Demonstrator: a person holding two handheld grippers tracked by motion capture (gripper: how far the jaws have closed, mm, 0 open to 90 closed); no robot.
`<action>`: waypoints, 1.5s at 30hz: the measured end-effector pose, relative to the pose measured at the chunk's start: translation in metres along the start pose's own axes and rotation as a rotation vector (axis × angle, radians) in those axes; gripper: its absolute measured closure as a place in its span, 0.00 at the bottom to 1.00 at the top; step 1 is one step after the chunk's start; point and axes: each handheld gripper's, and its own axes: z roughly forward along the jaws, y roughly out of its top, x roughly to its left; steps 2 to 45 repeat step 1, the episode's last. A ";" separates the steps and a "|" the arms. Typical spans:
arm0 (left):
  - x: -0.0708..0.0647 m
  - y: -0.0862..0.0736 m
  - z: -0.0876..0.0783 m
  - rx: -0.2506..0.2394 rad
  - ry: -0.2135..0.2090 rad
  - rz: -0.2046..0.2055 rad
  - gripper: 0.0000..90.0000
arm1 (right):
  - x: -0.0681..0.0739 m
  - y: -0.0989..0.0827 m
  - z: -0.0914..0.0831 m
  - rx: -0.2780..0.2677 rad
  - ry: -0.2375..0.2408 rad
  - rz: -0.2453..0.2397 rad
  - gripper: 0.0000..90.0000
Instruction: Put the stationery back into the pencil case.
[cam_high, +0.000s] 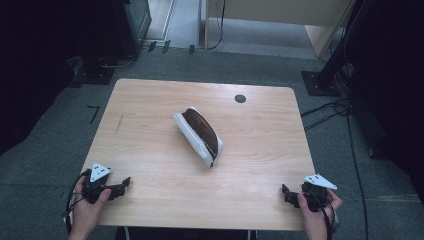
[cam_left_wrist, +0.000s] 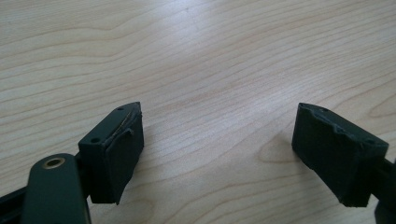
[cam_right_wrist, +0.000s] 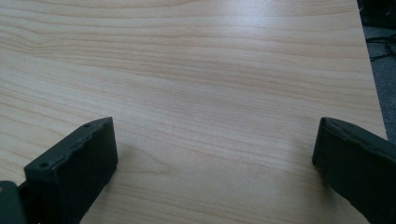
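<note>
While both hands rest at the near corners of the wooden table (cam_high: 150, 100), a white pouch (cam_high: 199, 135) with a dark brown, open top lies near the middle of the tabletop, set on a slant with one end toward the far left and the other toward the near right, well apart from both tools. At the near left corner, the left hand (cam_high: 87, 207) holds the left gripper (cam_high: 124, 185), whose grey three-cornered plate sits on top and whose black jaws point right along the table edge; in the left gripper view the left gripper (cam_left_wrist: 217, 140) has its jaws spread wide with only bare wood grain between them and nothing held. At the near right corner, the right hand (cam_high: 315, 210) holds the right gripper (cam_high: 286, 192), pointing left; in the right gripper view the right gripper (cam_right_wrist: 212, 154) likewise stands wide apart over bare wood, empty, with the table's right edge and grey floor visible at the upper right. A small dark round hole (cam_high: 240, 98) marks the tabletop near the far edge, beyond the pouch. Black cables (cam_high: 325, 112) trail across the grey carpet to the right of the table.
</note>
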 end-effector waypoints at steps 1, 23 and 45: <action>0.000 0.000 0.000 0.000 0.000 0.000 0.19 | 0.000 0.000 0.000 0.000 0.000 0.000 0.00; 0.000 0.000 0.000 0.000 0.000 0.000 0.19 | 0.000 0.000 0.000 0.000 0.000 0.000 0.00; 0.000 0.000 0.000 0.000 0.000 0.000 0.19 | 0.000 0.000 0.000 0.000 0.000 0.000 0.00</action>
